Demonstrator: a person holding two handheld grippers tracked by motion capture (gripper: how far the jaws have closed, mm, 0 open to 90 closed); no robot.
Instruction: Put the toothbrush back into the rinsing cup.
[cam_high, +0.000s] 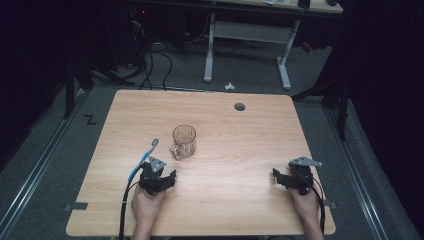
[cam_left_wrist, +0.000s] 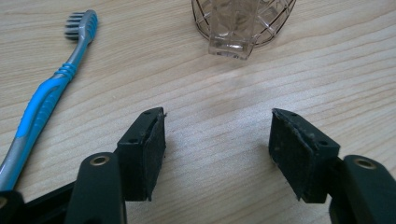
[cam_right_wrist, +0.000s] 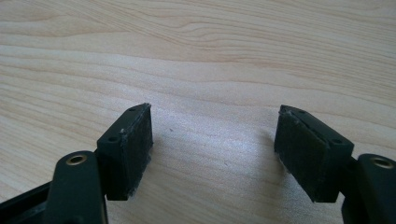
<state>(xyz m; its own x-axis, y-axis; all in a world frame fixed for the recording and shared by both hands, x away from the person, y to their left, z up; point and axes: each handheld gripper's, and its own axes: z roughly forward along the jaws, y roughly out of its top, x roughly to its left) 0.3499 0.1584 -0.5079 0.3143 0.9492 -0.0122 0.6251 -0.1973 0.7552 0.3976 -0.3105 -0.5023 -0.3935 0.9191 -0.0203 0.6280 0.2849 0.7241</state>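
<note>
The pale wooden surface (cam_high: 225, 200) holds a clear glass mug (cam_high: 183, 141) just ahead of the left gripper (cam_left_wrist: 217, 154). A blue and grey toothbrush (cam_left_wrist: 44, 100) lies beside its left finger. Both the left and the right gripper (cam_right_wrist: 215, 154) have fingers wide open, holding nothing. Nothing is picked up yet; I think the left gripper must next reach for the toothbrush.
</note>
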